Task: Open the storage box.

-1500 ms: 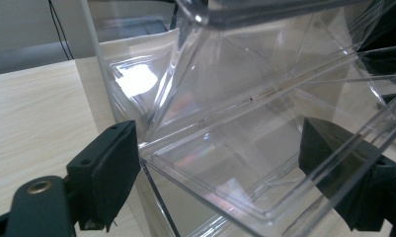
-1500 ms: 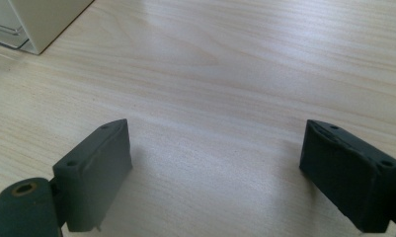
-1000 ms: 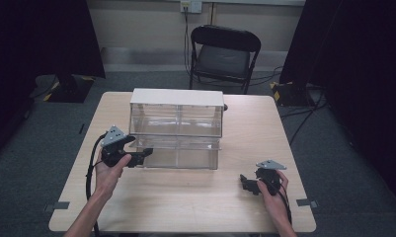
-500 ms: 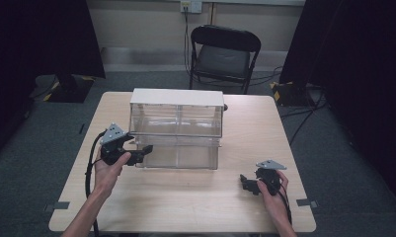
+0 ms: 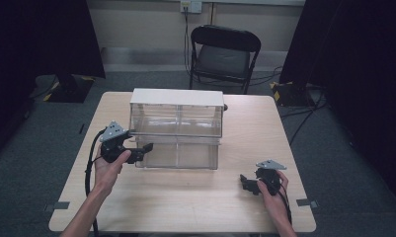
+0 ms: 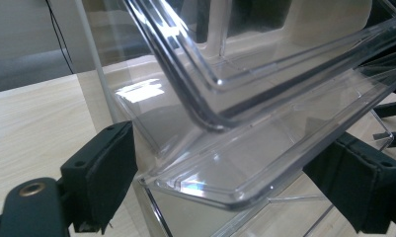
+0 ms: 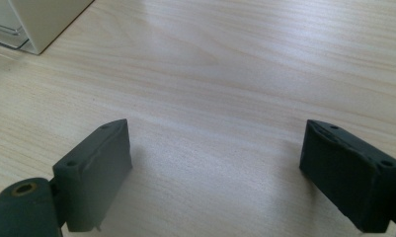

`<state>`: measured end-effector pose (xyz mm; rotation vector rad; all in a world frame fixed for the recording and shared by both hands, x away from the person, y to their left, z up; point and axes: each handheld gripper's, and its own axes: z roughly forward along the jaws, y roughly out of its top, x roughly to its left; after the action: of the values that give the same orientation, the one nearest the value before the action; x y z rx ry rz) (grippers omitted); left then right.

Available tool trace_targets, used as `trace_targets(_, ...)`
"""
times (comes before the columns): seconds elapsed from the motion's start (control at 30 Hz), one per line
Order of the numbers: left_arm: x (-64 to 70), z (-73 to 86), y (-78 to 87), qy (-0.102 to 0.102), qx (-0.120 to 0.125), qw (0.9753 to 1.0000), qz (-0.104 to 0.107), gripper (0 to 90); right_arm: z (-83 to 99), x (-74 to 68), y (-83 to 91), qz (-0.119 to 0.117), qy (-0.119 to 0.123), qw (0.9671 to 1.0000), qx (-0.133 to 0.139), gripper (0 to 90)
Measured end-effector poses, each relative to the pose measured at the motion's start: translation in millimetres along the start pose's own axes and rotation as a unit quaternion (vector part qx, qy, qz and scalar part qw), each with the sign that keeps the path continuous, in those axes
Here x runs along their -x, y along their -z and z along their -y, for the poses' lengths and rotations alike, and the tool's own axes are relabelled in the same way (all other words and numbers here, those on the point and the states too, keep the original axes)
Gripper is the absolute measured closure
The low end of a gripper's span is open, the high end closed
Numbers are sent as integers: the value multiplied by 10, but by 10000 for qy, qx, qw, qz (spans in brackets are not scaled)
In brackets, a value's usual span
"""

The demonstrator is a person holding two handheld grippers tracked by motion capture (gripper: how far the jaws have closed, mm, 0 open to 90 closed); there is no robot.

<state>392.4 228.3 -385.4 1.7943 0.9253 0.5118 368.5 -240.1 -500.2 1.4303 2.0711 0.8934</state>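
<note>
A clear plastic drawer box (image 5: 176,129) sits mid-counter (image 5: 185,197). Left tongs (image 5: 145,147) gape around its lower drawer's lip (image 6: 210,190); right tongs (image 5: 245,184) rest wide, empty. The plastic looks light, stiff and slippery; the lip seems the best hold.

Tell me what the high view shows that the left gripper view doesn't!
The high view takes in the whole wooden table, a black folding chair behind it, both of the person's hands, and the right gripper resting open near the table's right side. The left gripper view gets very close: the clear drawer's front lip sits between the two wide-apart black jaws, which do not pinch it. Both show the clear plastic drawer box, the left gripper at its front left corner, and the table.
</note>
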Motion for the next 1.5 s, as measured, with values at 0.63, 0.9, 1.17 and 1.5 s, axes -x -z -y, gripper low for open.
trace_targets(0.63, -12, -30, -16, 125, -85, 9999, 43, 110, 0, 0, 0, -5, -1, 10000, -2, 113)
trace_targets(0.9, -27, -29, -1, 210, -47, 9997, 128, 115, 0, 0, 0, -3, 1, 10000, -1, 113)
trace_targets(1.17, -29, -16, -6, 288, -27, 9995, 147, 115, 0, -1, 0, -5, -2, 10000, -3, 113)
trace_targets(1.5, -31, -16, -9, 308, -34, 9994, 150, 118, 0, 0, 0, -5, 0, 10000, -2, 113)
